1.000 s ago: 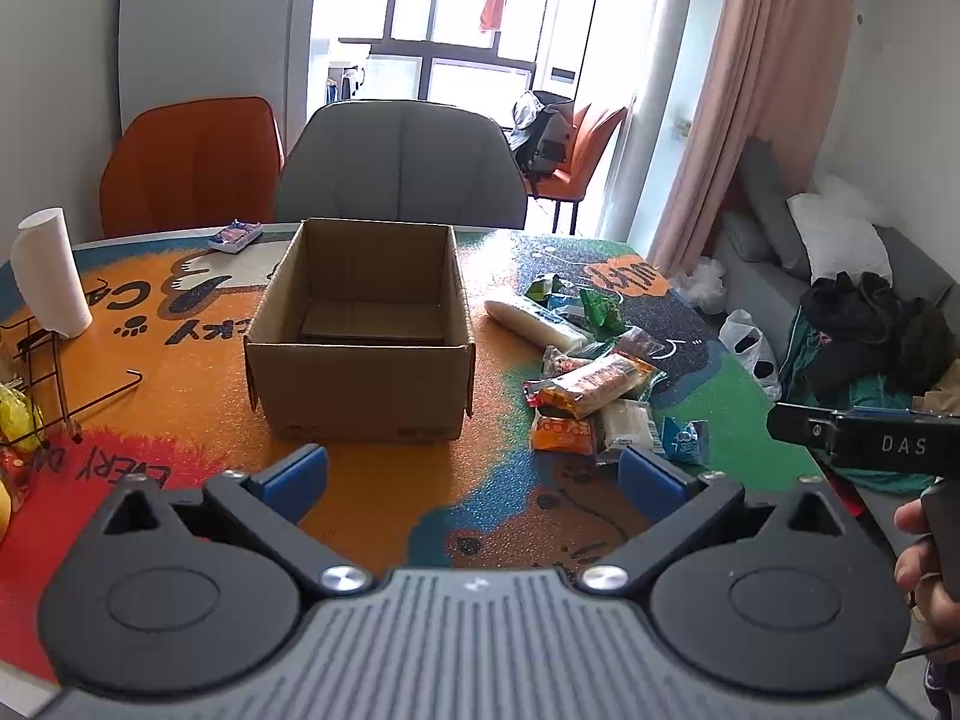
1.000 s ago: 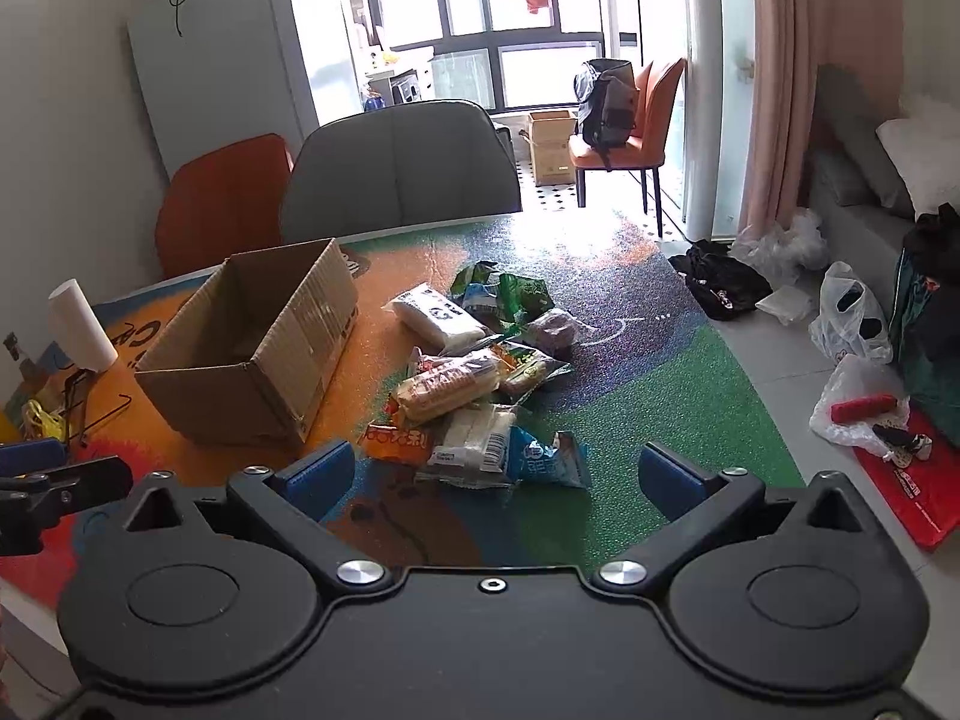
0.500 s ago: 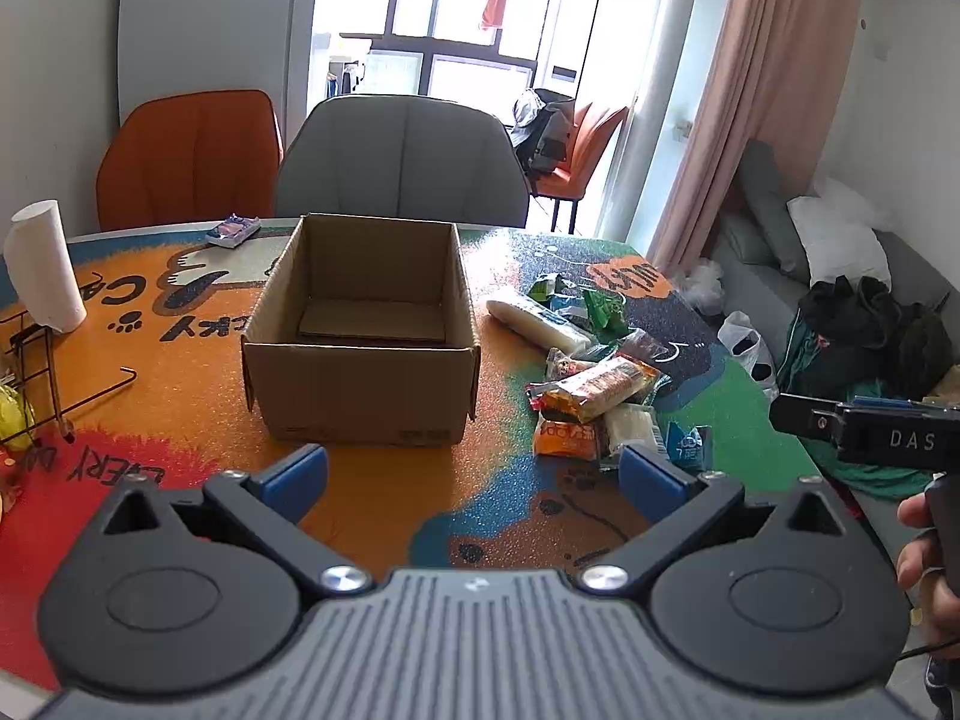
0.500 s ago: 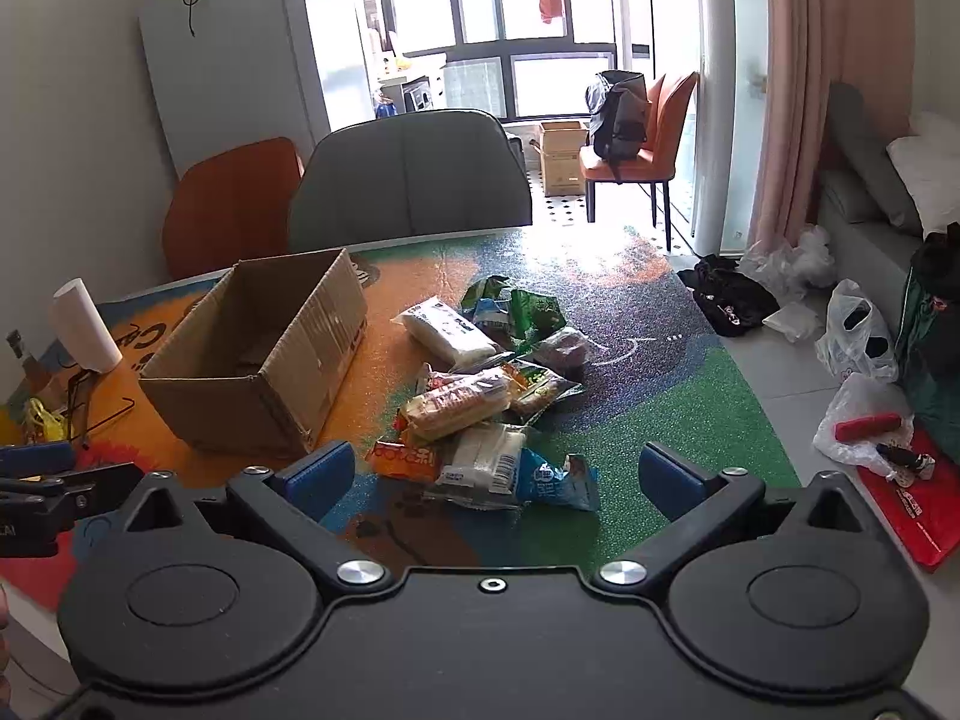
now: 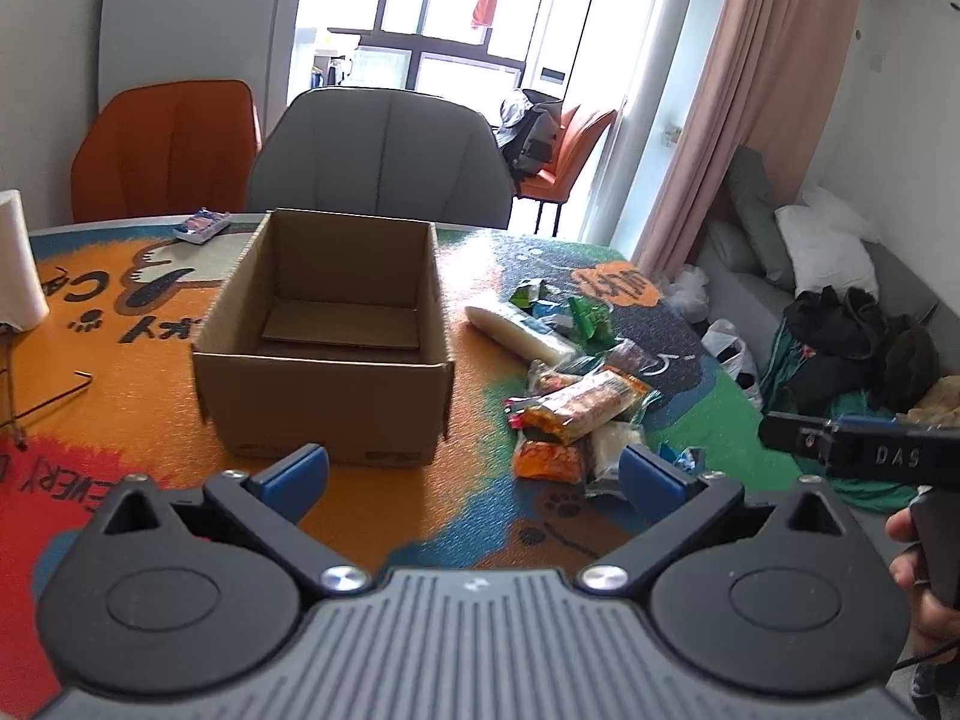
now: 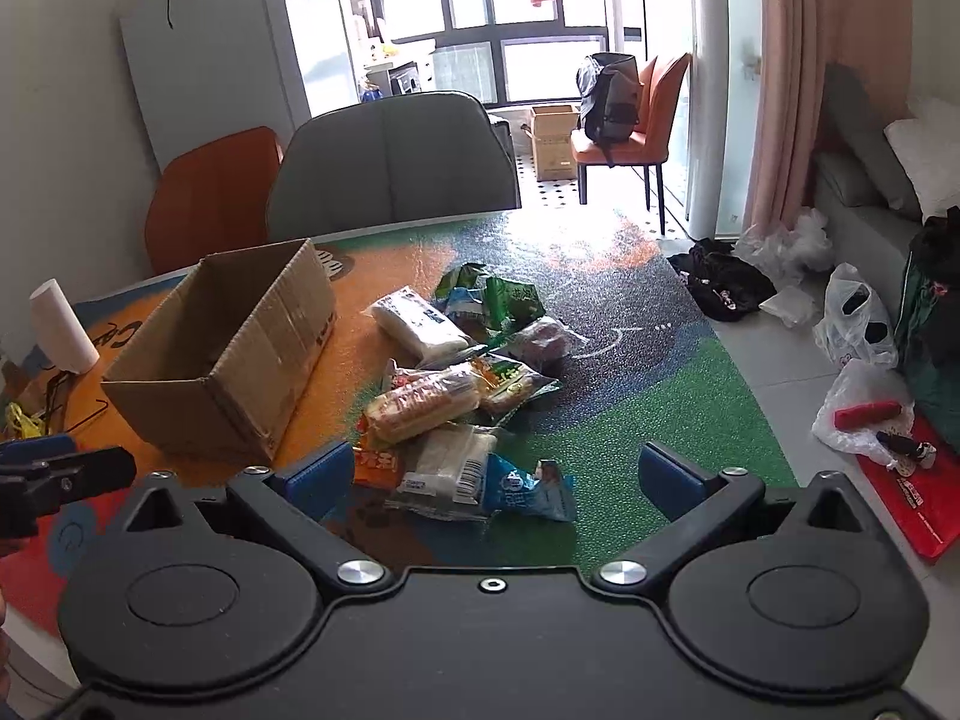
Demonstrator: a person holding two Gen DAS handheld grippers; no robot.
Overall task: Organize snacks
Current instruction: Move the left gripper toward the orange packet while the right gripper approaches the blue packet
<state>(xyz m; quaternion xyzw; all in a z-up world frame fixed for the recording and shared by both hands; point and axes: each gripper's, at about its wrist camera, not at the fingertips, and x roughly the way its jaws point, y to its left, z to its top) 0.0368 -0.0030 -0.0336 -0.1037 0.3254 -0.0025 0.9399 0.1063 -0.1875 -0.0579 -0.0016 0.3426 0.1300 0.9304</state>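
Note:
An open cardboard box (image 5: 324,360) (image 6: 228,354) stands on the colourful table, with only a loose cardboard sheet inside. To its right lies a pile of snack packets (image 5: 576,402) (image 6: 444,402): a long orange-wrapped pack (image 6: 420,405), a white roll pack (image 6: 417,324), green bags (image 6: 492,300), a blue packet (image 6: 528,489). My left gripper (image 5: 474,474) is open and empty, held above the near table edge in front of the box. My right gripper (image 6: 492,474) is open and empty, just short of the pile.
A paper towel roll (image 5: 18,264) (image 6: 63,324) and a wire rack (image 5: 36,384) stand at the table's left. A small packet (image 5: 201,225) lies at the far edge. A grey chair (image 5: 384,162) and an orange chair (image 5: 168,147) stand behind the table.
Both grippers have moved slightly forward and higher over the table; the box and the pile look a bit closer. Both stay open and empty.

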